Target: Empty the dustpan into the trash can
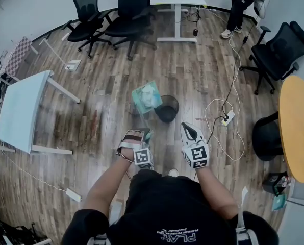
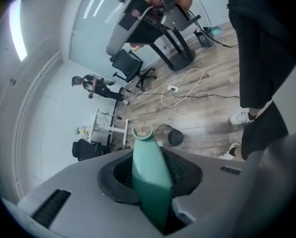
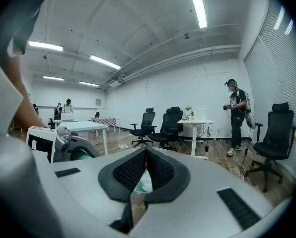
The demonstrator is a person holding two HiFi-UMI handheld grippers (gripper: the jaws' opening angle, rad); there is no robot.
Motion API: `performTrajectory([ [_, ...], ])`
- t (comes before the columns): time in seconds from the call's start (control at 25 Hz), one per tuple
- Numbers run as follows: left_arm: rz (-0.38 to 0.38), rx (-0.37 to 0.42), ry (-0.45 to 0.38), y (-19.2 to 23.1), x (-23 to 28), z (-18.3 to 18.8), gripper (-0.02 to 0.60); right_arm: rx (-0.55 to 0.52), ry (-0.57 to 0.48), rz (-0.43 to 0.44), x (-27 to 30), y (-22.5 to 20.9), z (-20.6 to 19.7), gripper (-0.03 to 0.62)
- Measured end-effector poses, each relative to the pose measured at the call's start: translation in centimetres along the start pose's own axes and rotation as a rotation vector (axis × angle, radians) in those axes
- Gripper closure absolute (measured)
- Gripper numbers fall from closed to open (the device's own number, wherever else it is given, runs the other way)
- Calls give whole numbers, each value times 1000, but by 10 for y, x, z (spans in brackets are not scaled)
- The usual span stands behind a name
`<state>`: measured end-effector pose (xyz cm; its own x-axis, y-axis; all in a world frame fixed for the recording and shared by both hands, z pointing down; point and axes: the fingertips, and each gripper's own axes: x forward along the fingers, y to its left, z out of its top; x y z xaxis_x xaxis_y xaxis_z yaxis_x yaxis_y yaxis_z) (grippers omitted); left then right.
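Over wood flooring [image 1: 193,70], my left gripper [image 1: 147,132] clamps the teal plastic dustpan [image 1: 147,97] by its handle, pan stretching ahead, round black trash can [image 1: 167,108] just beyond-right.

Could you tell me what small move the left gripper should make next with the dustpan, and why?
Probably ease the dustpan sideways toward the trash can before tipping it. The left gripper is shut on its green handle, white crumpled paper lies in the pan, and from the head view the pan appears beside the can's opening rather than squarely over it.
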<state>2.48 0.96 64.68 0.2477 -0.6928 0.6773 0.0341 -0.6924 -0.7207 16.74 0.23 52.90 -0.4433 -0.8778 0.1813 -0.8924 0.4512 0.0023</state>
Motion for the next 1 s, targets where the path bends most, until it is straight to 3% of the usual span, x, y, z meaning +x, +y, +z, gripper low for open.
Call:
performTrajectory([
  [0.32,-60,245,-26,-25,4,27,474,12,-17,0,-2,-4,4,571],
  [0.48,-113,374,8,-45,10,39,474,18,-33,2,-6,-5,8,571],
  [0.76,-179,496,9,-77,17,44,474,23,-39,-3,-9,-1,13,571],
  [1.0,-204,529,16,-83,19,43,474,30,-27,-15,-12,-4,9,571],
])
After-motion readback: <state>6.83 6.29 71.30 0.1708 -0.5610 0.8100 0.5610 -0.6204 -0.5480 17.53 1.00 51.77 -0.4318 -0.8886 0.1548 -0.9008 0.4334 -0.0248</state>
